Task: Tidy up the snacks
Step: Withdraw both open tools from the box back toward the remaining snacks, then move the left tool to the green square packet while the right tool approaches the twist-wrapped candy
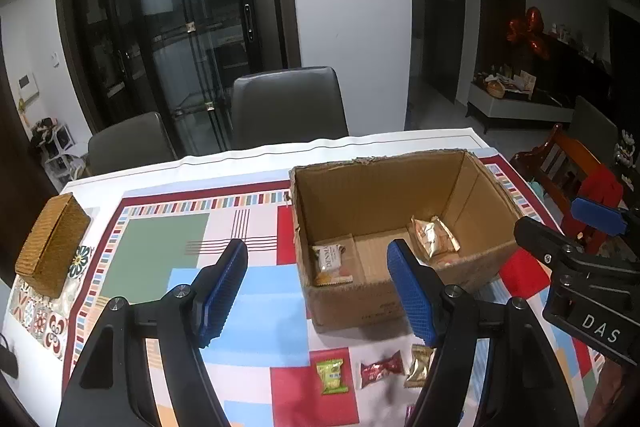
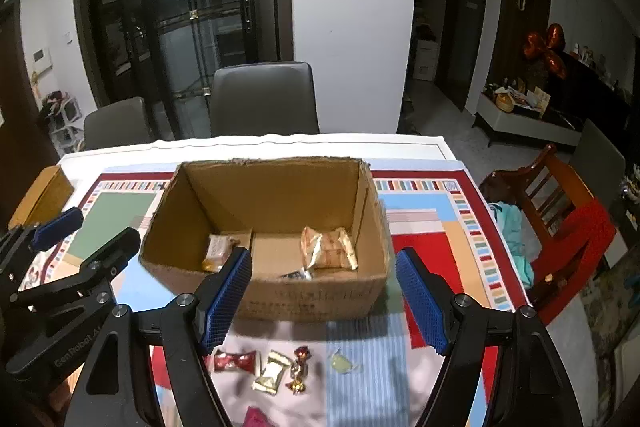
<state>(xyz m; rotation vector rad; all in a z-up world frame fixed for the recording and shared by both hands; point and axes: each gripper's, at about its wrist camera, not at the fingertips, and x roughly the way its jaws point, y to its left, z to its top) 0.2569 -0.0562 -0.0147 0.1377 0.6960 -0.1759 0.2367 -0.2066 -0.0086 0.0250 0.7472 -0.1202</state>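
The left gripper [image 1: 316, 291] and the right gripper [image 2: 324, 301] are both hanging wide apart above the table [image 2: 420, 143], holding nothing. At 12 o'clock from them the cardboard box [image 2: 312, 293] is sitting open with a snack reading "DENMA" [image 1: 331, 264] and a gold pack [image 2: 328, 249] lying inside. At 6 o'clock, a green snack [image 1: 332, 375], a red candy [image 2: 235, 362] and a gold candy [image 2: 272, 373] are lying on the mat, and the right gripper's side is showing "DAS", while the box's printing is looking too blurry to read.
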